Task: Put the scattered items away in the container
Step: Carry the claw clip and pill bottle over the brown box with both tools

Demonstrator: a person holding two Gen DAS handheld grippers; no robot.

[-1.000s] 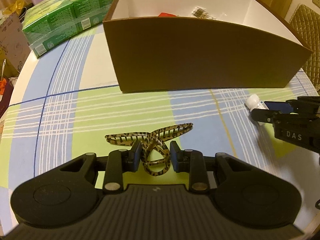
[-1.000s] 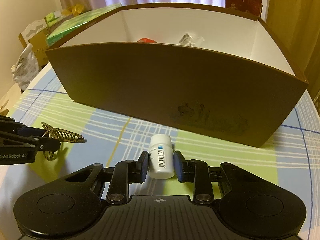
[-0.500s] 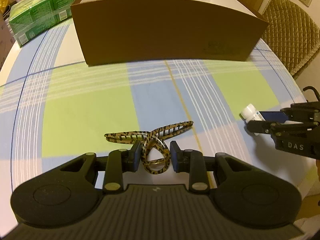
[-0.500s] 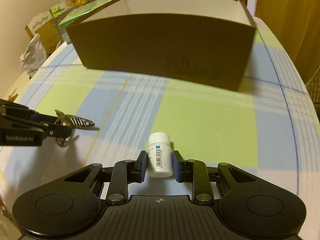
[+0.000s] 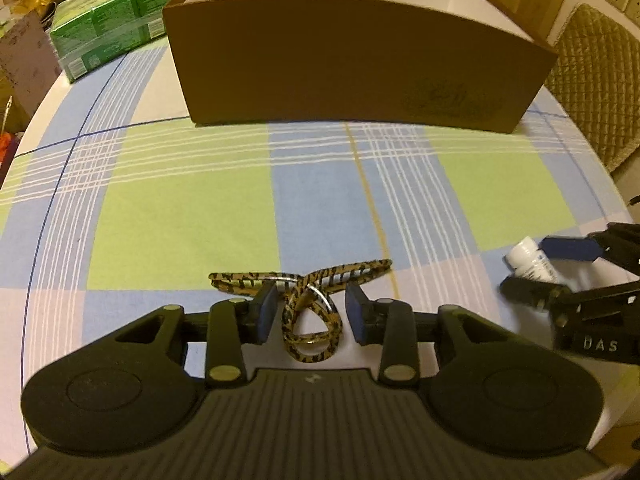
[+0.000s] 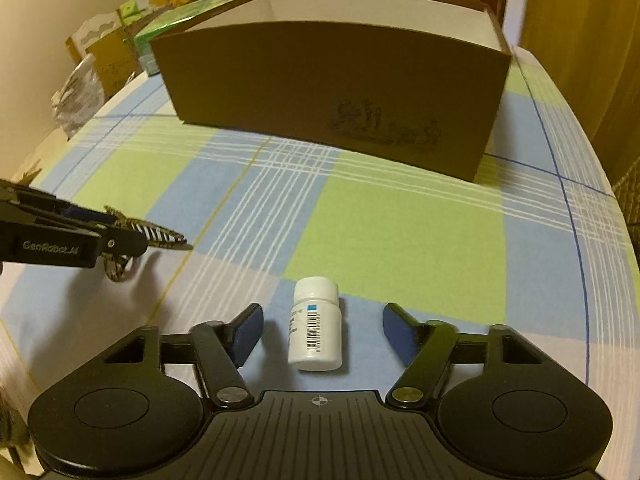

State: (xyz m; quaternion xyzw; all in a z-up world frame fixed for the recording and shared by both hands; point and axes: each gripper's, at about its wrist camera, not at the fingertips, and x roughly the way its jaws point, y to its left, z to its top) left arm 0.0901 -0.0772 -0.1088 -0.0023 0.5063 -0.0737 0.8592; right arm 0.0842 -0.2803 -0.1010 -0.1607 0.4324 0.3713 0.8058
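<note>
Well short of the brown box (image 6: 332, 92), right gripper (image 6: 320, 334) gapes around the light, rigid pill bottle (image 6: 316, 330); left gripper (image 5: 310, 316) loosely brackets the springy hair claw (image 5: 308, 300), best pinched at its loops

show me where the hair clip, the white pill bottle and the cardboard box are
hair clip (image 5: 310, 322), left wrist view, on its looped handle.
white pill bottle (image 6: 316, 334), right wrist view, on its labelled body.
cardboard box (image 6: 312, 80), right wrist view, on its near brown wall.

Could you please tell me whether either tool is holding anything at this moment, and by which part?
Nothing is held. The right tool stands open around the white bottle lying on the tablecloth; the left tool stands open around the hair claw's looped handles.
</note>
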